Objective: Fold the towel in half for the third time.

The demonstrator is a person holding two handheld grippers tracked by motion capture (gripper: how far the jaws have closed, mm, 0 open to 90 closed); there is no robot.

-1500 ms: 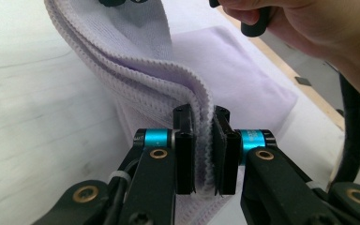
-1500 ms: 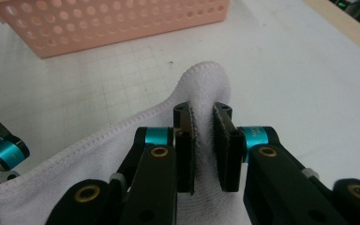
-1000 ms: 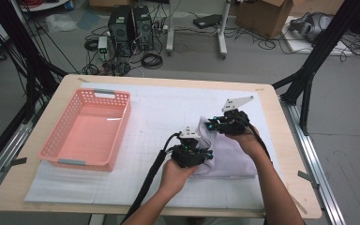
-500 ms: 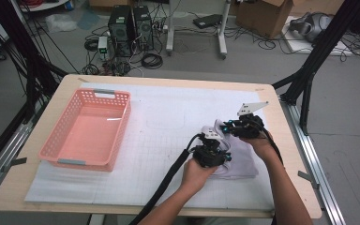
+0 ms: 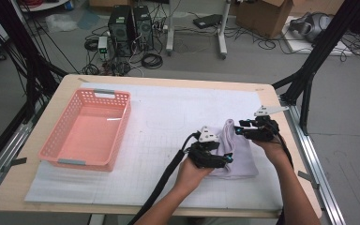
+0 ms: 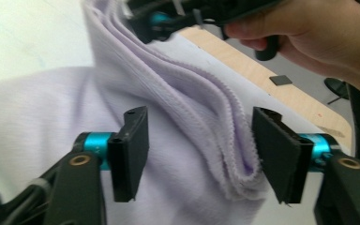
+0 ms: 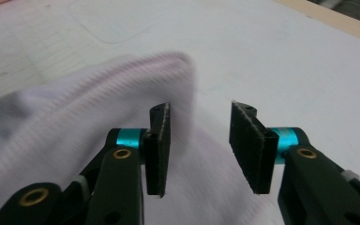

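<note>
Nearest, in the left gripper view: a pale lilac ribbed cloth (image 6: pixel 187 140), soft and thick, folded into several layers whose stitched edges stack up in a rounded ridge between the 2 black jaws. Left gripper (image 6: pixel 199 150) with jaws spread, just been opening, pads clear of the fabric, the folded edge standing loose between them. In the right gripper view: same cloth (image 7: pixel 75 140) bulging up at the left, fine ribs visible, blurred along its upper hem. Right gripper (image 7: pixel 199 150) also parted, just been opening, one pad just beside the cloth, nothing pinched.

From the high view: cloth (image 5: pixel 238 154) lying as a small folded bundle on the white mat (image 5: pixel 168 108), right of centre, between left gripper (image 5: pixel 225 160) and right gripper (image 5: pixel 238 129). Compared with 1 second ago: cloth no longer held, now dropped flat and more compact; both hands shifted rightward.

Farther left: pink basket (image 5: pixel 124 124) unmoved, well apart from the cloth. Beyond: table (image 5: pixel 70 84) edge, then grey floor.
</note>
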